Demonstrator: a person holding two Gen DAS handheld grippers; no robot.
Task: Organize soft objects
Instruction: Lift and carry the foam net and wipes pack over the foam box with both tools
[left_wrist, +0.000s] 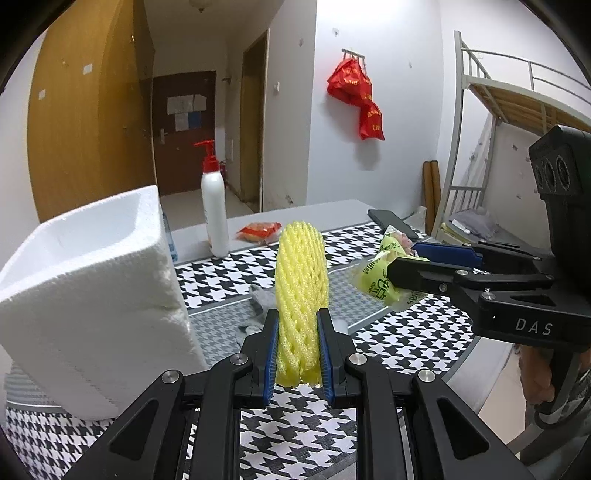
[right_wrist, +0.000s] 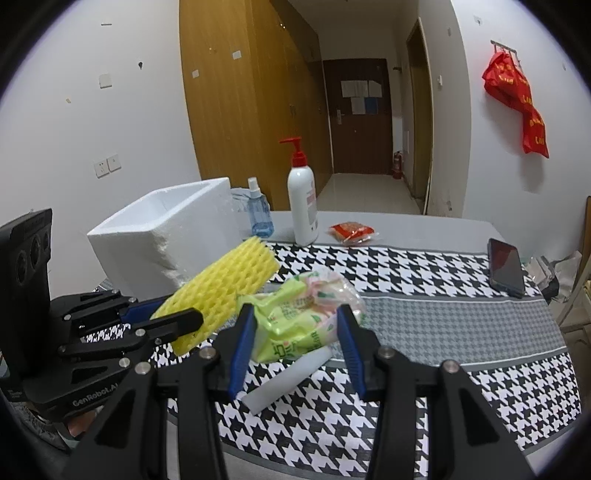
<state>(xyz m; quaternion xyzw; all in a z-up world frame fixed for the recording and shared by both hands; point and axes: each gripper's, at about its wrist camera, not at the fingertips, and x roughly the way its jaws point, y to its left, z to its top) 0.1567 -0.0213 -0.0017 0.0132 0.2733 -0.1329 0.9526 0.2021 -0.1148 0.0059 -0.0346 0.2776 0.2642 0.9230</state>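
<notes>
Yellow foam net sleeve (left_wrist: 301, 291): clamped between the blue pads of the left gripper (left_wrist: 299, 350), lifted clear of the cloth, its free end pointing away from the jaws.
Left gripper state: pressed in on the sleeve, which is squeezed narrow at the pads.
Green plastic packet (right_wrist: 295, 325): pinched between the pads of the right gripper (right_wrist: 297, 347), crumpled, held above the cloth.
Right gripper state: jaws part-spread, both pads bearing on the packet.
Grippers to each other: side by side, near but apart; the sleeve's far end reaches toward the packet in the right wrist view.
White foam strip (right_wrist: 291, 376): lies on the cloth below and just behind the packet, between the right gripper's fingers as viewed.
Grey cloth scrap (left_wrist: 260, 299): on the cloth just ahead of the left gripper, partly hidden by the sleeve.
White foam box (left_wrist: 88, 288): open-topped, just left of the left gripper.
Houndstooth tablecloth (right_wrist: 424, 266): under both grippers.
Pump bottle (right_wrist: 303, 199): upright, beyond both grippers at the cloth's far edge.
Blue spray bottle (right_wrist: 260, 210): between the box and the pump bottle.
Red packet (right_wrist: 352, 230): right of the pump bottle.
Phone (right_wrist: 506, 266): far right of the right gripper, flat on the cloth.
Hand (left_wrist: 535, 373): grips the right gripper's handle; details unclear.
</notes>
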